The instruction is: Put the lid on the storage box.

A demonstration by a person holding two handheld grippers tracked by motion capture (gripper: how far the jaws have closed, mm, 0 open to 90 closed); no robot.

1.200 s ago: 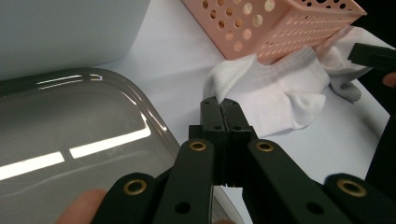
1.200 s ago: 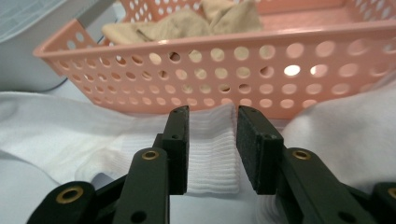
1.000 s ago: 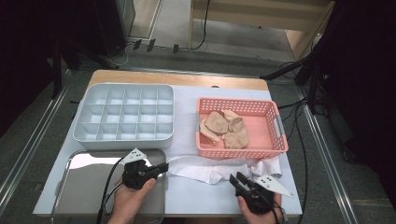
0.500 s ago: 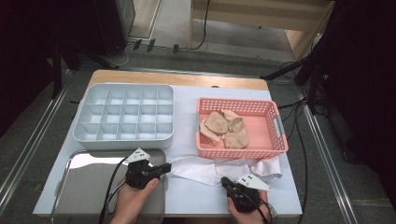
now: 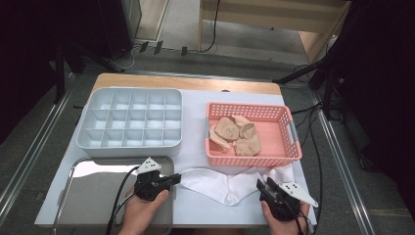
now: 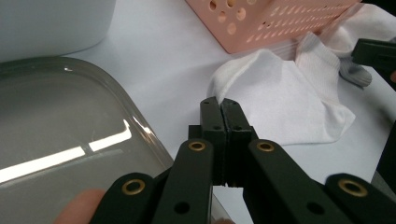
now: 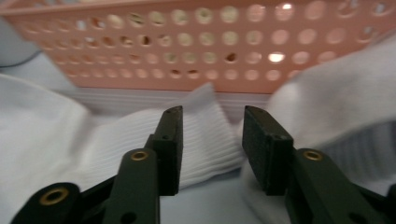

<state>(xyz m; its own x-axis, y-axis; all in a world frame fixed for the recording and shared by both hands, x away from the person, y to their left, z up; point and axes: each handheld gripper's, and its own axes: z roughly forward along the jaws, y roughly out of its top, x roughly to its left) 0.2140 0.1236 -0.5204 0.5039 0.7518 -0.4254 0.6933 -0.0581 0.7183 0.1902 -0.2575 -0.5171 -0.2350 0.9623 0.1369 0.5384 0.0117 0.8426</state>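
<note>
Across the far-left part of the white-topped bench (image 5: 195, 107) sat a pale grey plastic organiser tray with many square compartments (image 5: 131, 122), the largest thing on it. At the near-left corner lay a shiny rectangular metal tray (image 5: 93, 193), and toward the far-right side stood a pink perforated plastic basket (image 5: 252, 133) holding a few crumpled beige socks (image 5: 236, 134). Along the near edge, between the metal tray and the basket's near wall, stretched a white cotton sock (image 5: 220, 182), limp and flat, its ribbed cuff end bunched up just beside the basket's near-right corner; another fold of white cloth touched the basket there. The basket's wall stood close behind the cuff, crowding it.

The left gripper (image 5: 172, 179) hovered over the metal tray's right rim, its jaws pressed fully together on nothing, their tips just short of the sock's toe end (image 6: 275, 93). The right gripper (image 5: 260, 186) rested at the near-right part of the bench, jaws parted, with the ribbed cuff (image 7: 205, 135) lying between and beyond them.
</note>
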